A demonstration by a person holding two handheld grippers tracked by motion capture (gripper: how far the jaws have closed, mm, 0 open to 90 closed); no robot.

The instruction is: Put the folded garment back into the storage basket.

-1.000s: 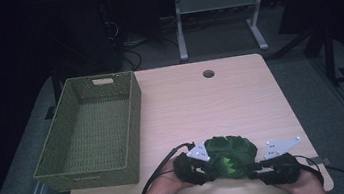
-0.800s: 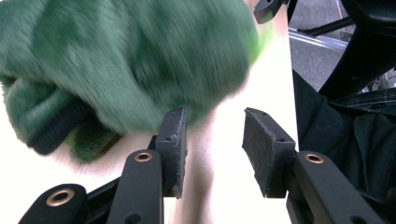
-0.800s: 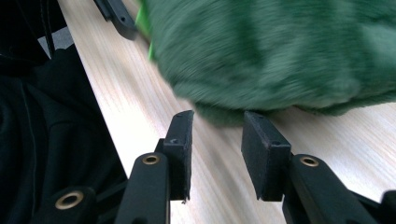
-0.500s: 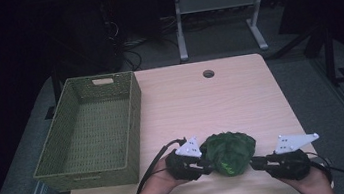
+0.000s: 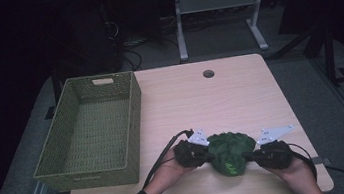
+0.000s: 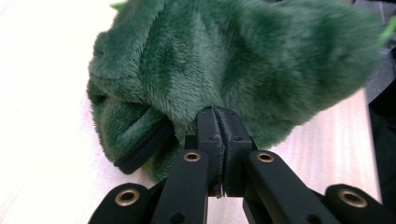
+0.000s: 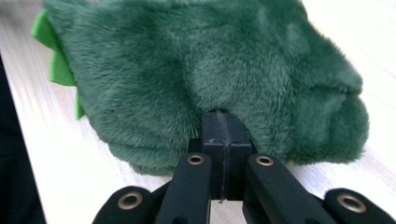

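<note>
Item: green plush garment (image 5: 230, 151), bunched in a soft heap on the near edge of the worktop (image 5: 221, 100), between the two hands and well apart from the woven basket (image 5: 91, 130) at the left.

Grip: we found the left gripper (image 6: 219, 128) with its jaws just closed, fingers (image 6: 208, 126) together on a fold of the pile at the heap's left side; the right gripper (image 7: 223, 128) likewise, jaws just closed and fingers (image 7: 233, 130) pinched on fur at the right side. In the high view the left gripper (image 5: 202, 153) and right gripper (image 5: 254, 155) flanked the bundle.

Handling: we judged it light, limp and easily squashed, not fragile, not slippery; the deep pile should hold well in a pinch, though a thin fold could slide free and the loose mass would sag between two holds. We rated the dark bound hem (image 6: 142, 149) and thicker folds as the safest places to grasp.

Markings: bright green felt spikes (image 7: 56, 60) at one edge; we read no brand, label or writing
</note>
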